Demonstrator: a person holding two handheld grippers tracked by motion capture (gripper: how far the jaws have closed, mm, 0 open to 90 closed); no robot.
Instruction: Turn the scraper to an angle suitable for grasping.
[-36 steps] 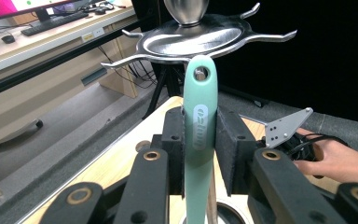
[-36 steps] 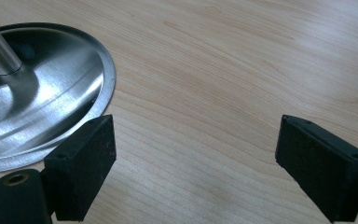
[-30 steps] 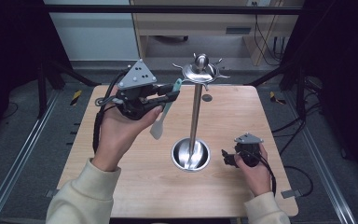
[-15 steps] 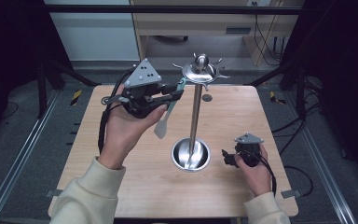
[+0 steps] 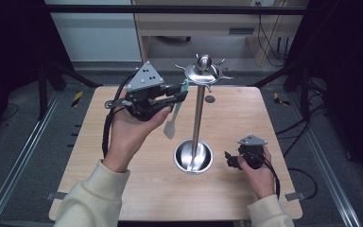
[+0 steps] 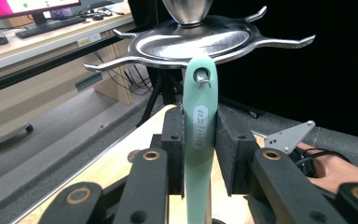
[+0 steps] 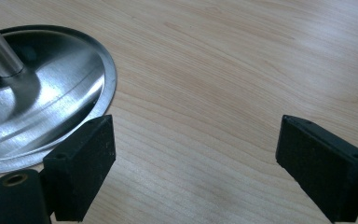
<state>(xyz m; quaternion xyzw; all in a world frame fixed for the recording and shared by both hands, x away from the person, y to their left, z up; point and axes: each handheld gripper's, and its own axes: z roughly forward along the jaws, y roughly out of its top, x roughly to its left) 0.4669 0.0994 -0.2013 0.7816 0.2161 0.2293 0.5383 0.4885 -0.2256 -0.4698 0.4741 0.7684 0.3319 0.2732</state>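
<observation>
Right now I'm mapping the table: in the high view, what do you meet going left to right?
Left claw gripping the green spatula → steel hook stand → right claw resting on the table.

Light wooden table, rounded corners, grain running crosswise; brackets at its near edge. Grey carpet-like floor all round it. Metal rails run along the floor on both sides of the table. Black stand legs splay out at the far left and far right. A yellow-and-black marker lies on the floor by the far left corner. Beyond the table, a pale wooden desk with cables hanging at its right end; white panel to its left. Side margins very dark, detail unclear. Another long desk carries a keyboard and what may be a monitor.
</observation>
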